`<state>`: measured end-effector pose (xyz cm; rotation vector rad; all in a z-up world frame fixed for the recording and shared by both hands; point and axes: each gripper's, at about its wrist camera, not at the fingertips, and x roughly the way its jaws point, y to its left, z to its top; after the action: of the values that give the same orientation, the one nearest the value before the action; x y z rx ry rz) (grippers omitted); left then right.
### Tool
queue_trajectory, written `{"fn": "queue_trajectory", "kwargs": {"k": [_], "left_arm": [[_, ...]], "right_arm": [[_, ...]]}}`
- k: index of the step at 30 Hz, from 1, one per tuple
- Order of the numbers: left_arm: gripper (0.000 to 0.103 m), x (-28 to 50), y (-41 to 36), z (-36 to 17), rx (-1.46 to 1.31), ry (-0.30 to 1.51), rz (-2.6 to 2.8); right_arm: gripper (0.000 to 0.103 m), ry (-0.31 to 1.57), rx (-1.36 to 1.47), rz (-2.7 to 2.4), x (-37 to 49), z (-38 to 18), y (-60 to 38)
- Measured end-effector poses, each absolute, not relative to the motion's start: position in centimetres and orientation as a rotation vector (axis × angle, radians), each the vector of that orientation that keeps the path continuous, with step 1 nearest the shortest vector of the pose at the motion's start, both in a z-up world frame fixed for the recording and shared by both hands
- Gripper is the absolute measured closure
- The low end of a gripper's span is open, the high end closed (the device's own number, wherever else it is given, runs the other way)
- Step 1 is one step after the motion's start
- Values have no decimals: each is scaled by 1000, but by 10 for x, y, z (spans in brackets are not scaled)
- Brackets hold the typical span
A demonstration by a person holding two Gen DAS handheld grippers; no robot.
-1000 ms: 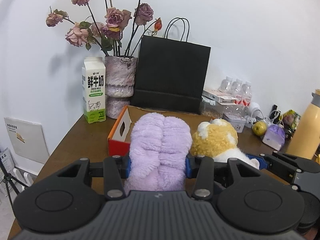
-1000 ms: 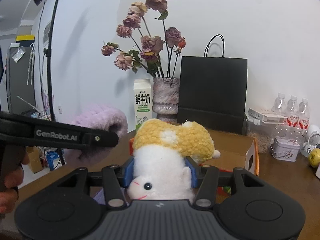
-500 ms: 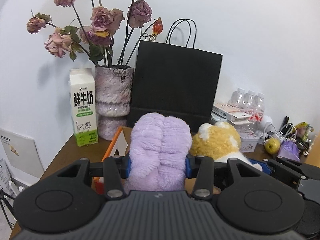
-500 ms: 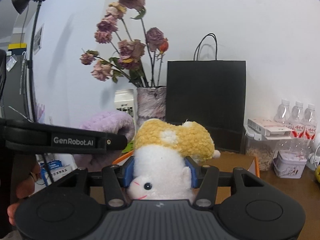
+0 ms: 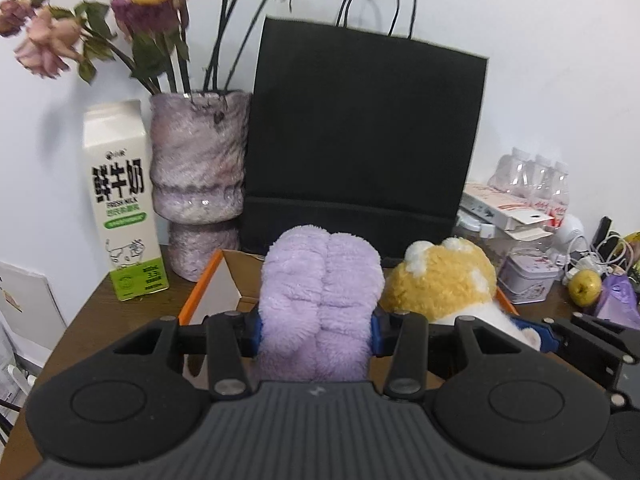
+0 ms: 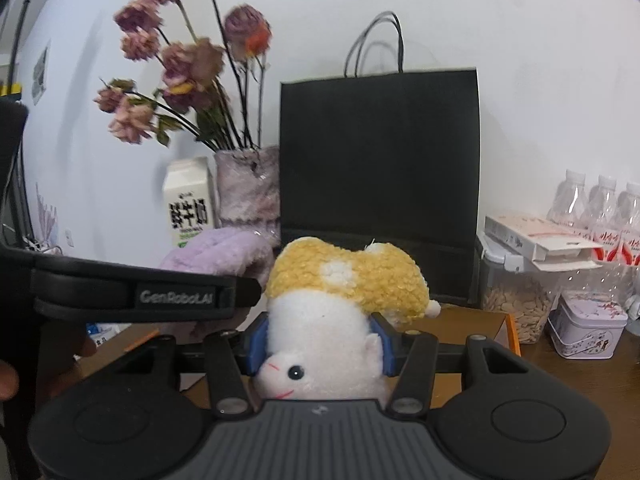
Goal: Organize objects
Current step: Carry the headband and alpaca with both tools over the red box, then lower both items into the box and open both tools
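the left claw [image 5: 316,330] was seen partly closed, its blue pads pressed into both sides of a fluffy lilac plush [image 5: 320,300], which was held upright above the open orange-edged box [image 5: 208,280] on the brown bench [image 5: 100,312]. the right claw [image 6: 320,344] was likewise partly closed on a white and yellow plush hamster [image 6: 332,316] — its face turned towards the camera, its yellow back uppermost. in the left view the hamster [image 5: 444,280] was found just beside the lilac plush, on its right, the two carried side by side over the box. behind them a black paper bag [image 5: 364,140] was stood against the wall, with a vase of dried roses [image 5: 198,168] and a milk carton [image 5: 122,208] to its left — water bottles [image 6: 600,208] and a small tin [image 6: 584,330] were set to its right.
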<state>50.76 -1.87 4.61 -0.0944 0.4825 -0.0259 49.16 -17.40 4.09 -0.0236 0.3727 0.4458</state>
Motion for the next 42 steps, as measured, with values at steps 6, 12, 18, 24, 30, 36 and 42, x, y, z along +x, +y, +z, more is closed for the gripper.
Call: {"fn": "queue_trajectory", "kwargs": {"k": [6,12,18,24,30,36,42], "left_arm": [[57,539,-11,27,-113,532,-33],[57,556,-5,14,-121,572,-17],[57,560,-3,7,-119,592,-12],[54,561,-4,3,-108,611,-9],[15,556,-3,4,-109,580,0],[0,551,-3,8,-106,545,26],[0,549,-4,9,-99,540,30]], "right_arm": [[52,415,-20,416,523,25,-180],[52,456,-32,397,539,11,-182],[52,478,-41,389,544,4,-181],[51,504,-44,382,547,0,-182],[2,517,-46,385,547,-3,-180],[0,516,-51,362,547,-4,-180],[0,517,-57,352,546,-4,-179]]}}
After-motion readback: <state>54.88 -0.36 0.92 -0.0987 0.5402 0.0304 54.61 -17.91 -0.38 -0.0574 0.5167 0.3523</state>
